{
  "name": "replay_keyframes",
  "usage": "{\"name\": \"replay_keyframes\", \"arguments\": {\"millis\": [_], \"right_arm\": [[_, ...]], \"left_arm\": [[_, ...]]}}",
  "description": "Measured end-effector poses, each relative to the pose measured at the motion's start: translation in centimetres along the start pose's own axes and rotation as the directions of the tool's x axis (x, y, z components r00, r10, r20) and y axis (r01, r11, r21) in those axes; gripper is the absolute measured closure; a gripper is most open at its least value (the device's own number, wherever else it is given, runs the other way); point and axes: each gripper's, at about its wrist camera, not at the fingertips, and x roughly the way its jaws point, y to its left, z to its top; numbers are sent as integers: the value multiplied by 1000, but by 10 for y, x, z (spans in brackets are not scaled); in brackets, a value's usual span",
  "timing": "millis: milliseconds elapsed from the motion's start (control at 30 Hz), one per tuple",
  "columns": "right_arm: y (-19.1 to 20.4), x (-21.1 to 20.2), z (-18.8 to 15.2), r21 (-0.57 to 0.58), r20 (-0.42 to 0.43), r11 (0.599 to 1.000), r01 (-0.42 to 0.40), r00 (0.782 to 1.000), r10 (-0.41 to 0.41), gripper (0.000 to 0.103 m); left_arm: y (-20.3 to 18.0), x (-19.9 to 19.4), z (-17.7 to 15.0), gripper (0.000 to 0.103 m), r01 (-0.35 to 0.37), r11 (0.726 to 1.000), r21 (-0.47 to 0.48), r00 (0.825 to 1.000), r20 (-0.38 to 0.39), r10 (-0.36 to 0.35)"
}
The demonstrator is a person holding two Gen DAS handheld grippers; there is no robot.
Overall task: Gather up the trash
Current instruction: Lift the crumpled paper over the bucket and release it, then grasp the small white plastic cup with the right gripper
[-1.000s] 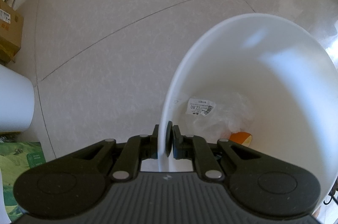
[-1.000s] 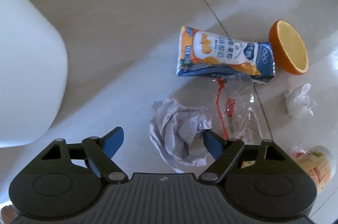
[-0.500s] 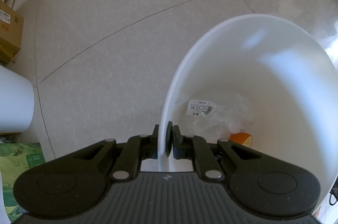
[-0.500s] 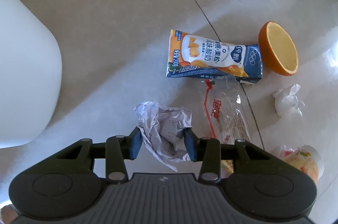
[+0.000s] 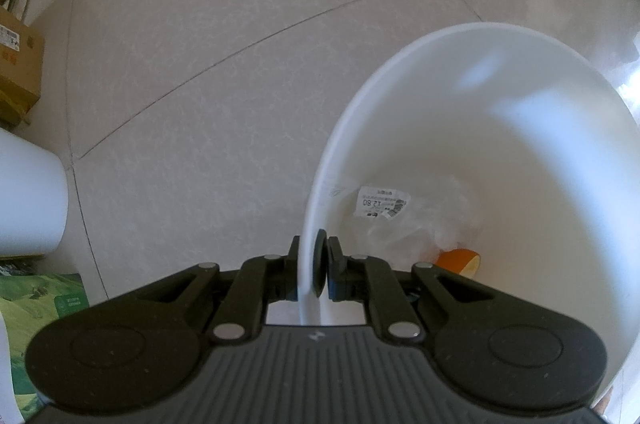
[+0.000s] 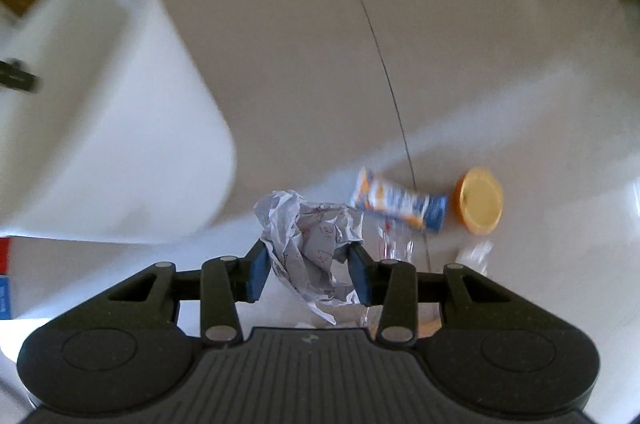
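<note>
My right claw (image 6: 307, 270) clamps crinkled, crumpled paper (image 6: 310, 244) at lower centre, while my left claw (image 5: 313, 270) pinches the smooth white bucket's thin rim (image 5: 320, 184).

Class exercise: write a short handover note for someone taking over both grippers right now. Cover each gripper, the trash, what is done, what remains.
Left gripper: shut on the white bin rim.
Right gripper: shut on the crumpled paper, off the floor.
Done: plastic bag and orange piece in the bin.
Left: drop the paper in; then carton, orange half and wrapper from the floor.
</note>
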Motion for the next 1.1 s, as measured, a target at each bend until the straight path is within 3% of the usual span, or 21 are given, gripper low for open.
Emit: {"name": "replay_keyframes", "arguments": {"millis": [200, 400, 467, 533, 633, 867, 1100], "right_arm": [[38, -85, 33, -110, 123, 990, -87, 987, 101, 56], [93, -113, 57, -227, 190, 959, -170, 958, 215, 55], [109, -114, 63, -256, 196, 948, -190, 950, 244, 51], [122, -113, 68, -278, 203, 938, -206, 942, 266, 35], [129, -114, 70, -305, 223, 931, -199, 936, 273, 33], [111, -118, 66, -302, 215, 938, -171, 946, 242, 32], [63, -108, 43, -299, 188, 943, -147, 960, 209, 28]], "left_arm": [[1, 0, -1, 94, 3, 1000, -2, 1000, -2, -3], [1, 1, -1, 94, 3, 1000, 0, 1000, -2, -3], [1, 1, 0, 94, 3, 1000, -2, 1000, -3, -3], [1, 0, 0, 94, 4, 1000, 0, 1000, -3, -4], [2, 1, 1, 94, 10, 1000, -3, 1000, -7, -10], [3, 2, 1, 94, 10, 1000, 1, 1000, -5, -10], [1, 2, 1, 94, 10, 1000, 3, 1000, -6, -10]]}}
